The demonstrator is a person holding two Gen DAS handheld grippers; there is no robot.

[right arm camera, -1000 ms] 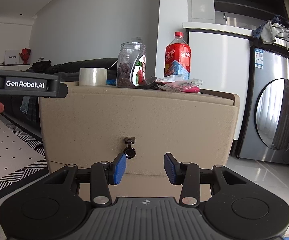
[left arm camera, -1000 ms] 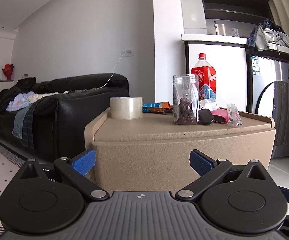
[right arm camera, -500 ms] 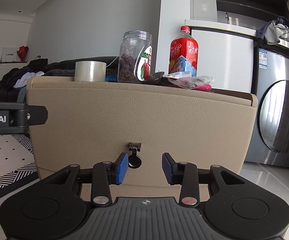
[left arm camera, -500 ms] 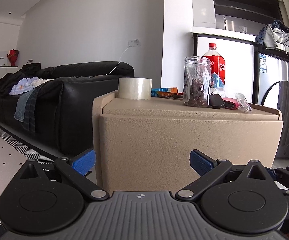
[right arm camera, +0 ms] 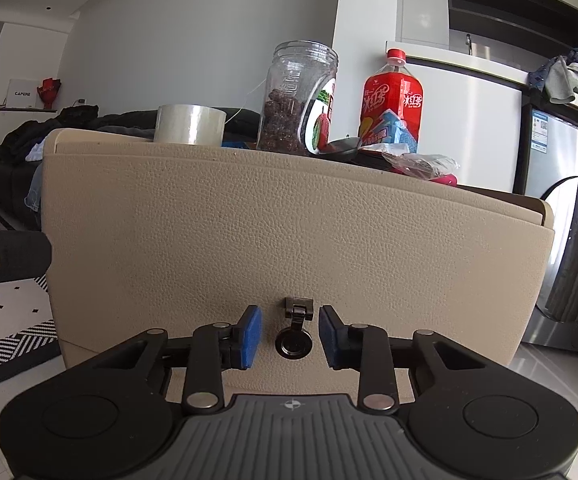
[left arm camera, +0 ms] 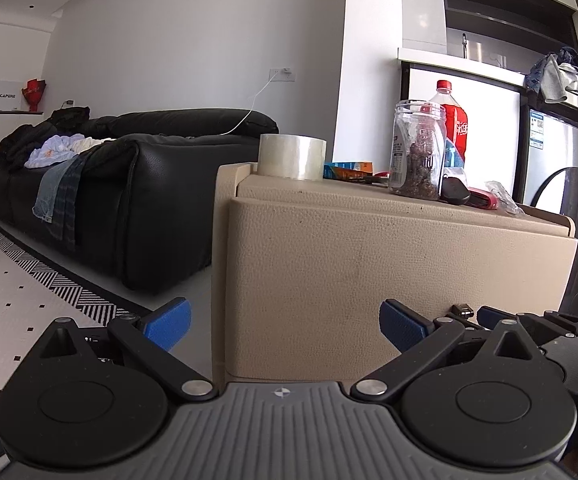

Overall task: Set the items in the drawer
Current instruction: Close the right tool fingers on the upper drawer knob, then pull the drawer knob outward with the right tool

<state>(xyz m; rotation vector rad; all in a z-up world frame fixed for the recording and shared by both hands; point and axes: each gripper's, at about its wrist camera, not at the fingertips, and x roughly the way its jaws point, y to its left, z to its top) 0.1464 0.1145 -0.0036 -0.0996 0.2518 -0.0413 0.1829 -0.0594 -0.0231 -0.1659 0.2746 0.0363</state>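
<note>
The interior of the drawer [right arm camera: 289, 248] is hidden behind its closed beige front, a pebbled, leather-like panel with rounded corners, and what lies under the cabinet is cut off by the gripper bodies. Only a sliver of the dark metal ring pull [right arm camera: 293, 342] is seen in the left wrist view, behind the right gripper's blue pad; in the right wrist view it is shown hanging from a small hinged clasp low on the front. The right gripper [right arm camera: 291, 338] is held narrowly parted, its blue ribbed pads either side of the pull, and contact cannot be confirmed. The left gripper [left arm camera: 285, 322] is spread wide and empty near the cabinet's left corner. On the top are set a translucent tape roll [right arm camera: 189, 125], a clear lidless jar [right arm camera: 299, 100] partly filled with dark lumps, a red soda bottle [right arm camera: 392, 108], a crinkled clear wrapper [right arm camera: 423, 162] over something pink, and a glossy black object [left arm camera: 453, 193] that is hard to identify. A black leather sofa [left arm camera: 129, 184] strewn with clothes is seen at left.
</note>
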